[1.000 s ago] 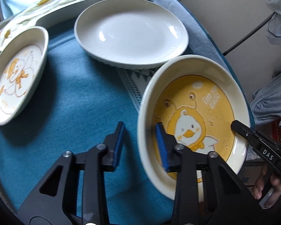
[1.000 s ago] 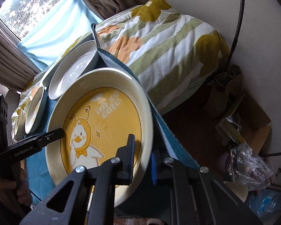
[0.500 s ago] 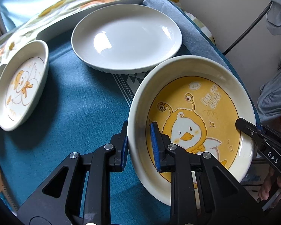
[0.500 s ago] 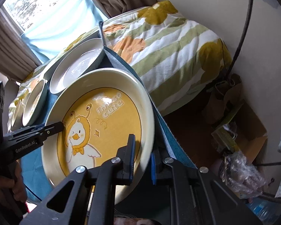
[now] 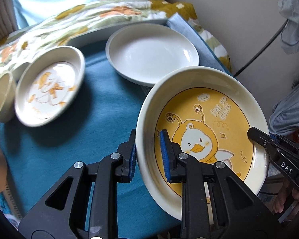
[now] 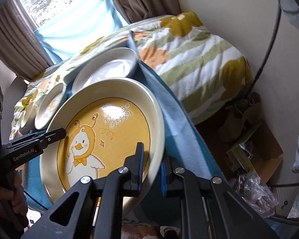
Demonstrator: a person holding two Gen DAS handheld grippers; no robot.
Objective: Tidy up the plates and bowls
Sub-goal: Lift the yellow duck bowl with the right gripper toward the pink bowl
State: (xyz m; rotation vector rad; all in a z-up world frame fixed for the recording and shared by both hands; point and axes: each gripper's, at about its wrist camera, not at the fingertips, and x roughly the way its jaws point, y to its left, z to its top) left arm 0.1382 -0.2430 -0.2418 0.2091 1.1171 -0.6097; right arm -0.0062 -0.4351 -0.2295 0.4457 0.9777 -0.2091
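Presently the blue cloth [image 5: 73, 155] carries the dishes unstacked, so sorting looks barely begun; the yellow duck plate [image 5: 207, 119], glossy, round and deep-rimmed, sits tilted at the near right edge, just beside the plain white plate [image 5: 151, 53]. A smaller duck plate [image 5: 49, 85] and a cup [image 5: 0, 95] lie well apart to the left; left gripper [image 5: 147, 155] and right gripper [image 6: 151, 171] each clamp opposite rims of the yellow duck plate.

Left hand-held gripper [image 5: 148, 155] astride tilted yellow duck plate [image 5: 209, 123] rim
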